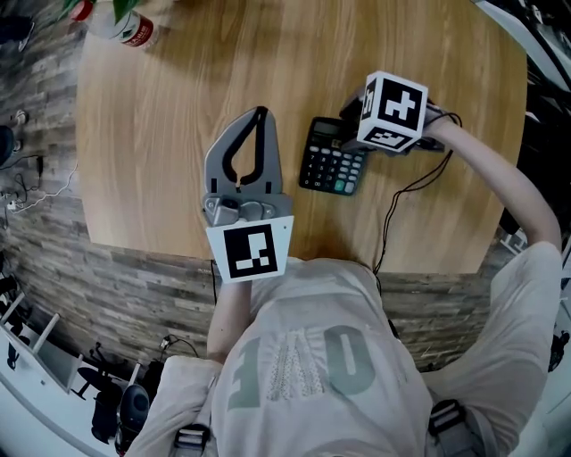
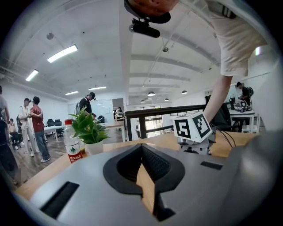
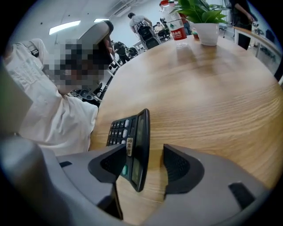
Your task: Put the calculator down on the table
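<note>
A black calculator (image 1: 332, 159) is on the wooden table (image 1: 161, 134), keys facing up in the head view. My right gripper (image 3: 145, 152) stands open around its display end (image 3: 137, 141). One pad is close to the key face, and there is a clear gap to the other pad. In the head view the right gripper's marker cube (image 1: 393, 112) hides those jaws. My left gripper (image 1: 260, 114) is shut and empty. It hovers to the left of the calculator, apart from it, with its fingertips (image 2: 142, 148) meeting.
A water bottle (image 1: 125, 27) and a potted plant (image 2: 90, 132) stand at the table's far left corner. A black cable (image 1: 397, 196) trails from the right gripper across the table to its near edge. People stand in the room beyond.
</note>
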`<action>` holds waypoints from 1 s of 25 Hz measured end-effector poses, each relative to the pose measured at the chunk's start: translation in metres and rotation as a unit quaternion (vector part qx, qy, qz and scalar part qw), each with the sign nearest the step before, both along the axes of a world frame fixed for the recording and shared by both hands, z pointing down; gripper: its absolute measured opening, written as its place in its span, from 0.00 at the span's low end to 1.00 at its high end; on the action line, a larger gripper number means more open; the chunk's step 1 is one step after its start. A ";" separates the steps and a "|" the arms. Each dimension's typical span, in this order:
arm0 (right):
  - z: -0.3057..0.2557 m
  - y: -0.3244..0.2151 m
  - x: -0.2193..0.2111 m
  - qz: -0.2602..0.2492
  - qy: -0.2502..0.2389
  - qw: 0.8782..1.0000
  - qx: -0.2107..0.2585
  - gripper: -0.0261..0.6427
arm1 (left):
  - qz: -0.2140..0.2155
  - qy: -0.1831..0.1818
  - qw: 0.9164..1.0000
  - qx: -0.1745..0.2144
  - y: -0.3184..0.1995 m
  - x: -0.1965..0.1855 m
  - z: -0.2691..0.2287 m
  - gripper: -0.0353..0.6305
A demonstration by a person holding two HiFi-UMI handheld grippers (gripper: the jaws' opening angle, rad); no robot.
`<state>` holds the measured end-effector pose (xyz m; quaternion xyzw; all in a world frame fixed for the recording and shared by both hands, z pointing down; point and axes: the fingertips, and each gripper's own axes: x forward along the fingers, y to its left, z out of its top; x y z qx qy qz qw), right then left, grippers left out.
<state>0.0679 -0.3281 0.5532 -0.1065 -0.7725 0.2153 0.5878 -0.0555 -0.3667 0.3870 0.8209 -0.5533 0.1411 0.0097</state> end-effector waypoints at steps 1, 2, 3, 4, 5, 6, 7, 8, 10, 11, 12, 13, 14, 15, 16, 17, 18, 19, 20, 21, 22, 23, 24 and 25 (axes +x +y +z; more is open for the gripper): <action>-0.002 -0.004 0.000 0.005 -0.001 1.000 0.020 0.41 | 0.001 -0.001 1.000 0.006 0.001 0.000 -0.004 0.07; -0.004 -0.009 -0.001 0.012 -0.003 0.999 0.041 0.41 | 0.001 -0.003 1.000 0.011 0.002 0.000 -0.009 0.07; -0.009 -0.014 -0.002 0.020 -0.007 0.998 0.060 0.41 | 0.001 -0.004 1.000 0.016 0.004 0.000 -0.014 0.07; -0.014 -0.020 -0.003 0.031 -0.014 0.996 0.077 0.42 | 0.001 -0.004 1.000 0.022 0.005 0.000 -0.019 0.07; -0.022 -0.026 -0.003 0.042 -0.021 0.995 0.090 0.42 | 0.001 -0.004 1.000 0.028 0.006 0.001 -0.024 0.07; -0.031 -0.032 -0.003 0.055 -0.029 0.993 0.101 0.42 | -0.001 -0.002 0.999 0.034 0.008 0.001 -0.029 0.07; -0.041 -0.037 -0.003 0.069 -0.037 0.990 0.113 0.42 | -0.003 0.002 0.999 0.039 0.009 0.001 -0.035 0.07; -0.053 -0.043 -0.002 0.085 -0.047 0.987 0.127 0.42 | -0.005 0.007 0.999 0.044 0.011 0.002 -0.041 0.07; -0.081 -0.055 -0.002 0.122 -0.072 0.977 0.161 0.42 | -0.009 0.013 0.998 0.058 0.014 0.002 -0.054 0.07; -0.096 -0.062 -0.001 0.143 -0.087 0.969 0.182 0.42 | -0.011 0.015 0.998 0.066 0.015 0.002 -0.061 0.07; -0.113 -0.069 -0.001 0.166 -0.104 0.959 0.207 0.42 | -0.012 0.018 0.997 0.076 0.015 0.002 -0.067 0.07; -0.131 -0.076 -0.001 0.190 -0.122 0.946 0.234 0.42 | -0.014 0.021 0.996 0.087 0.015 0.001 -0.074 0.07; -0.150 -0.083 -0.001 0.213 -0.142 0.931 0.262 0.41 | -0.015 0.025 0.994 0.101 0.013 0.000 -0.083 0.07; -0.170 -0.086 -0.001 0.233 -0.164 0.914 0.289 0.41 | -0.015 0.030 0.993 0.115 0.013 -0.001 -0.092 0.07; -0.190 -0.085 0.000 0.250 -0.185 0.896 0.317 0.40 | -0.015 0.035 0.991 0.128 0.014 -0.001 -0.101 0.07; -0.209 -0.080 0.001 0.266 -0.204 0.877 0.345 0.37 | -0.016 0.040 0.989 0.138 0.017 -0.002 -0.110 0.07; -0.227 -0.072 0.002 0.280 -0.221 0.856 0.375 0.34 | -0.017 0.045 0.988 0.144 0.021 -0.002 -0.117 0.07; -0.245 -0.064 0.005 0.296 -0.237 0.832 0.406 0.30 | -0.018 0.050 0.988 0.147 0.027 -0.003 -0.124 0.07; -0.263 -0.055 0.008 0.313 -0.250 0.804 0.439 0.22 | -0.018 0.053 0.987 0.150 0.031 -0.003 -0.130 0.07; -0.281 -0.047 0.011 0.332 -0.262 0.775 0.471 0.15 | -0.018 0.056 0.986 0.153 0.035 -0.003 -0.136 0.07; -0.297 -0.039 0.014 0.351 -0.272 0.744 0.500 0.12 | -0.018 0.058 0.986 0.157 0.038 -0.003 -0.142 0.07; -0.311 -0.032 0.018 0.370 -0.279 0.714 0.525 0.09 | -0.019 0.058 0.985 0.162 0.041 -0.003 -0.147 0.07; -0.322 -0.024 0.023 0.390 -0.286 0.686 0.544 0.09 | -0.021 0.060 0.984 0.166 0.045 -0.002 -0.152 0.07; -0.331 -0.016 0.028 0.409 -0.293 0.660 0.558 0.09 | -0.023 0.064 0.984 0.168 0.048 -0.001 -0.156 0.07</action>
